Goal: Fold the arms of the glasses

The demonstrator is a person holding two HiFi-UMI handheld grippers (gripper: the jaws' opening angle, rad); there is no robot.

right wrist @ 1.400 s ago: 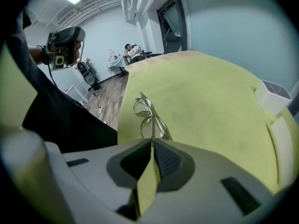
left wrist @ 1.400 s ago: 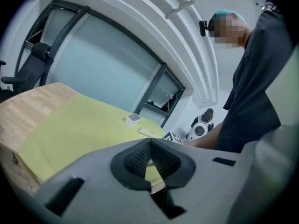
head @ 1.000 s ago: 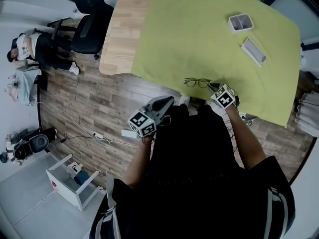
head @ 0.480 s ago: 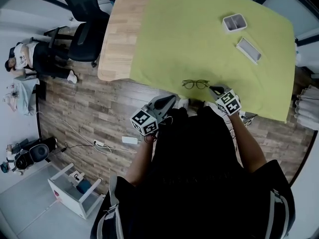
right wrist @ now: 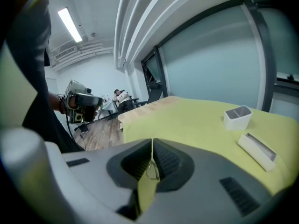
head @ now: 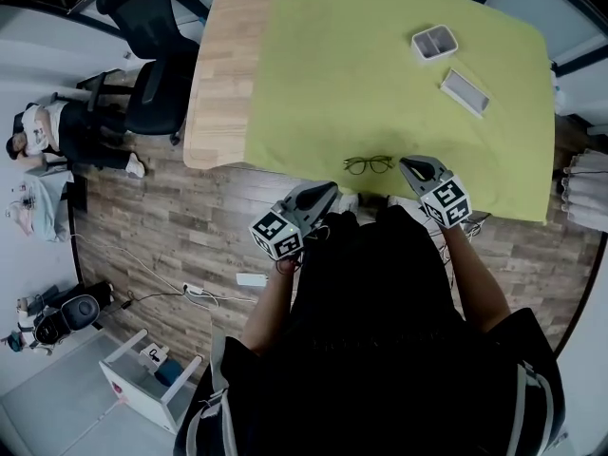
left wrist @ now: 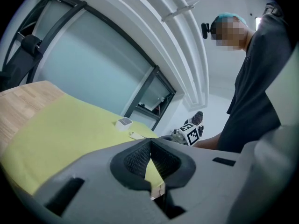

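Dark-framed glasses [head: 369,164] lie on the green cloth [head: 380,74] close to the table's front edge. How their arms stand is too small to tell. My right gripper [head: 409,163] is just right of them, apart from them, its jaws shut with nothing held. In the right gripper view part of the glasses [right wrist: 152,170] shows through the slit below the closed right gripper [right wrist: 152,143]. My left gripper [head: 328,188] hovers off the table's front edge, below and left of the glasses, also shut on nothing. The left gripper's [left wrist: 149,143] own view shows its jaws meeting.
A white open box [head: 434,42] and a flat white case [head: 465,91] sit at the cloth's far right. Bare wood tabletop [head: 217,84] lies left of the cloth. An office chair [head: 152,84] stands at the left, and cables lie on the floor.
The head view has shifted a little. The right gripper has drawn slightly right, away from the glasses. The left gripper stays off the front edge.
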